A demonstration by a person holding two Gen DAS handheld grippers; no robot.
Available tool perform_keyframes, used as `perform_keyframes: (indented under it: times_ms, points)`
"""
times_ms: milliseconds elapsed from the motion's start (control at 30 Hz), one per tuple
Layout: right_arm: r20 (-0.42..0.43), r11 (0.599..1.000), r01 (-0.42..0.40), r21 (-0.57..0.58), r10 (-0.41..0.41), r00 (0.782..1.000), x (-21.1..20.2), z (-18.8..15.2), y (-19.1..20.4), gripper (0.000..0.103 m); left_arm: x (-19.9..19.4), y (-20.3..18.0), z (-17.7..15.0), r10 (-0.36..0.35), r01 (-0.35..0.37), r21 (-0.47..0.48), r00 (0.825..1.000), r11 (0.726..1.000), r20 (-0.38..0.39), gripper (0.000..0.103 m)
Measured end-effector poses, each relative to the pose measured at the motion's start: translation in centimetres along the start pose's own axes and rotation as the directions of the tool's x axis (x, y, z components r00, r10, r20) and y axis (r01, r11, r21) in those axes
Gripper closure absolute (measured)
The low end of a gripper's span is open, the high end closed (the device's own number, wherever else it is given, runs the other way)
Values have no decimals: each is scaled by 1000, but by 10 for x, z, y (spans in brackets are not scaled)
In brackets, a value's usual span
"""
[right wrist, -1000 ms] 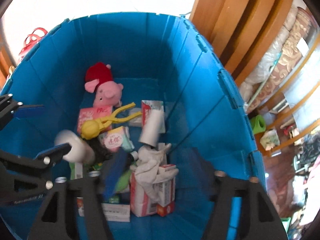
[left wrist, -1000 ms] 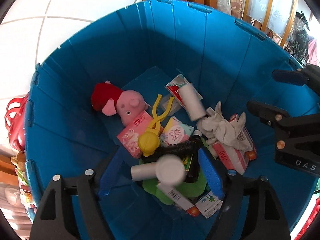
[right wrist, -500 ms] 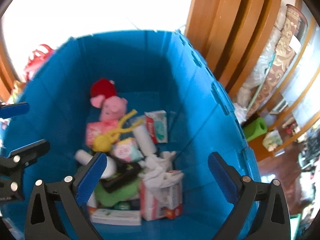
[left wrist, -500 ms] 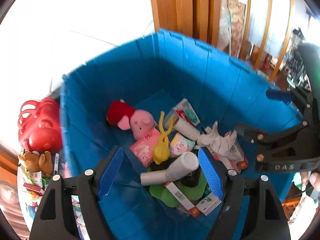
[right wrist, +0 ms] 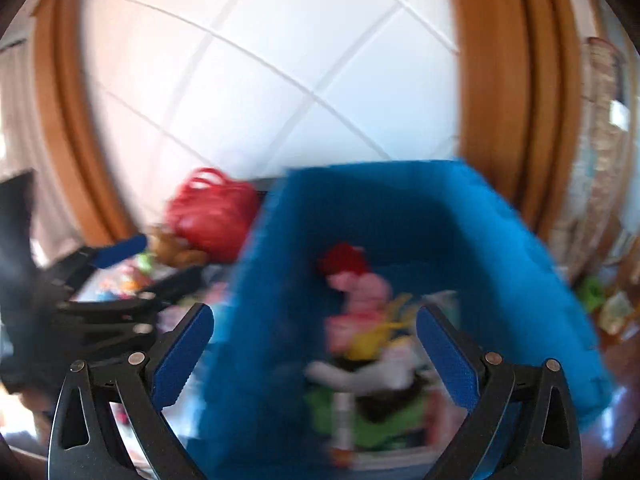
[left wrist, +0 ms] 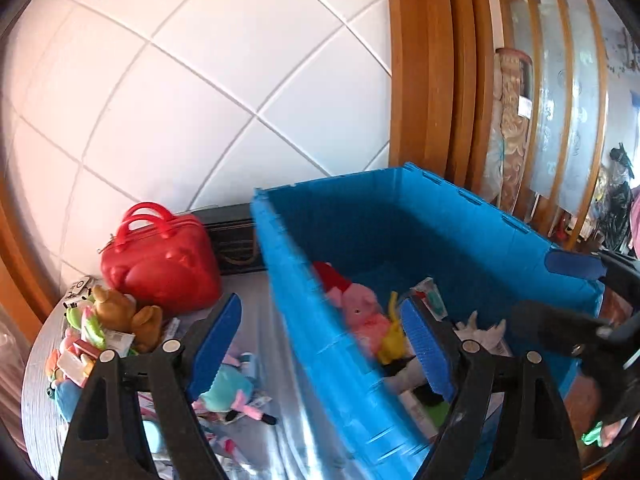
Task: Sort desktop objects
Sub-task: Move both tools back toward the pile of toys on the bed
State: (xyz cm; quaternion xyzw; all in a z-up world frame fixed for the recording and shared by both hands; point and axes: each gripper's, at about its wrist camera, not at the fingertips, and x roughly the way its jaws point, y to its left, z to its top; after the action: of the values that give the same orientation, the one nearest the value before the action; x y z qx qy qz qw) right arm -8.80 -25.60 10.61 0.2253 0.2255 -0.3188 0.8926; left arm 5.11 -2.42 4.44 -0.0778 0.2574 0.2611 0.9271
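A blue bin point(left wrist: 400, 232) stands on the table and holds a pink pig plush point(left wrist: 360, 312), a yellow clip point(left wrist: 394, 336), a white cloth point(left wrist: 480, 328) and boxes. My left gripper point(left wrist: 320, 304) hovers above the bin's left wall. Its jaws are opening and nothing is between them. The right wrist view is blurred. There my right gripper point(right wrist: 314, 312) stands wide open and empty above the bin point(right wrist: 380, 200), with the pig plush point(right wrist: 360, 288) beyond it. Each gripper shows in the other's view: the right gripper point(left wrist: 560, 288) and the left gripper point(right wrist: 164, 260).
A red bag point(left wrist: 160, 264) sits left of the bin by the tiled wall. In front of it are a brown teddy bear point(left wrist: 120, 312), a turquoise plush point(left wrist: 228, 384) and several small toys on the grey tabletop point(left wrist: 260, 320). Wooden frames rise behind the bin.
Both grippers have risen out of the bin and swung left. The white tube by the left jaws dropped onto the pile. The right jaws spread wide, off the white cloth.
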Motion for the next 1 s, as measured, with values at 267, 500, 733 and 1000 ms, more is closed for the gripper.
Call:
perform_keyframes:
  times_ms: [267,500,733,1000]
  points:
    - [56,998,-37,-51,40,998,27,-11,102,0,-14,123,-59,140,-145,-108,989,983,-58,21]
    - [21,997,-34,-70,35,999,76,-26,174,0,-26,245,-122,250,-281,-191,953,940,-172,21]
    - [-84,999,-39,-26,36,996,138,-48,210,0,-35,371,-200,372,-466,-283,868,838,-328,21]
    - [-244,999,23,41,-12,970,215,-80,216,0,-25,506,-290,342,-578,-400,781,711,-523,21]
